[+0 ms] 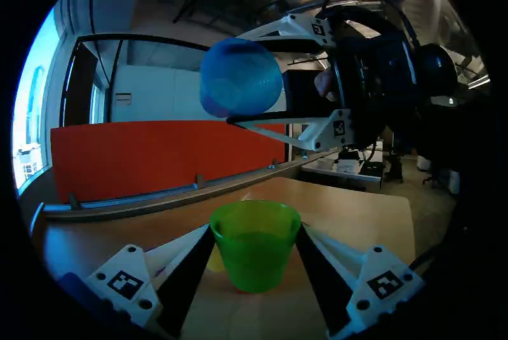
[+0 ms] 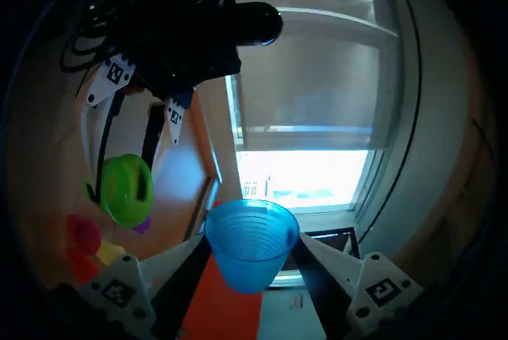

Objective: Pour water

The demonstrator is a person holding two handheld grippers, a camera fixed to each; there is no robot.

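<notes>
1. Left gripper view: one green cup (image 1: pixel 255 257), upright over the tabletop (image 1: pixel 355 213) (contact unclear), pinched by the left tool (image 1: pixel 254 232).
2. One blue cup (image 1: pixel 240 77), tipped sideways above it, pinched by the right tool (image 1: pixel 235 79).
3. Right gripper view: four small coloured pieces (image 2: pixel 84 233) near the green cup.

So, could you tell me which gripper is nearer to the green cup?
Left. The left gripper has the green cup between its fingers; the right gripper holds the blue cup in the air above it.

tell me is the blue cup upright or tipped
Tipped: the blue cup lies sideways between the right gripper's fingers, above the upright green cup.
</notes>
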